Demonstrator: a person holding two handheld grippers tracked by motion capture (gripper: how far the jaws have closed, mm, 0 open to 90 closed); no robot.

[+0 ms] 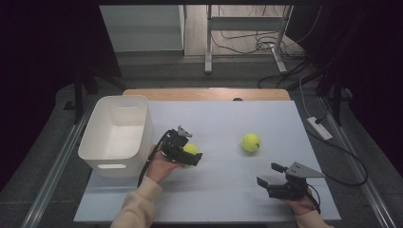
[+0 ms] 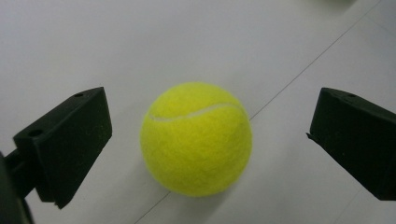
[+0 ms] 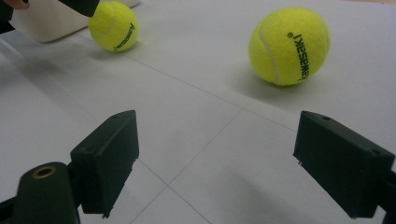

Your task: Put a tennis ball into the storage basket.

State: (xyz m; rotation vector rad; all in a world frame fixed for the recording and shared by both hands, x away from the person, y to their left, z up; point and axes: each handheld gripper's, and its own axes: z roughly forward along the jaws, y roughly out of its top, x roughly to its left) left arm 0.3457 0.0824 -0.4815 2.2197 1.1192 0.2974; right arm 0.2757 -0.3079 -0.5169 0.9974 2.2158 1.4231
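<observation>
Left tool (image 1: 191, 154) spread wide, straddling near tennis ball (image 2: 196, 138) on table (image 1: 223, 190), not touching; left hand (image 1: 160, 166) angled toward white bin (image 1: 119, 135). Right tool (image 1: 268, 176) spread, empty, low; second ball (image 1: 251, 142) ahead.

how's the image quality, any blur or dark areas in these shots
High view: table evenly lit, surroundings nearly black, picture slightly soft. Left gripper view: near ball sharp with a faint shadow beneath, black jaws show little detail. Right gripper view: far ball crisp enough to read its print, jaws close to the lens soft.
</observation>
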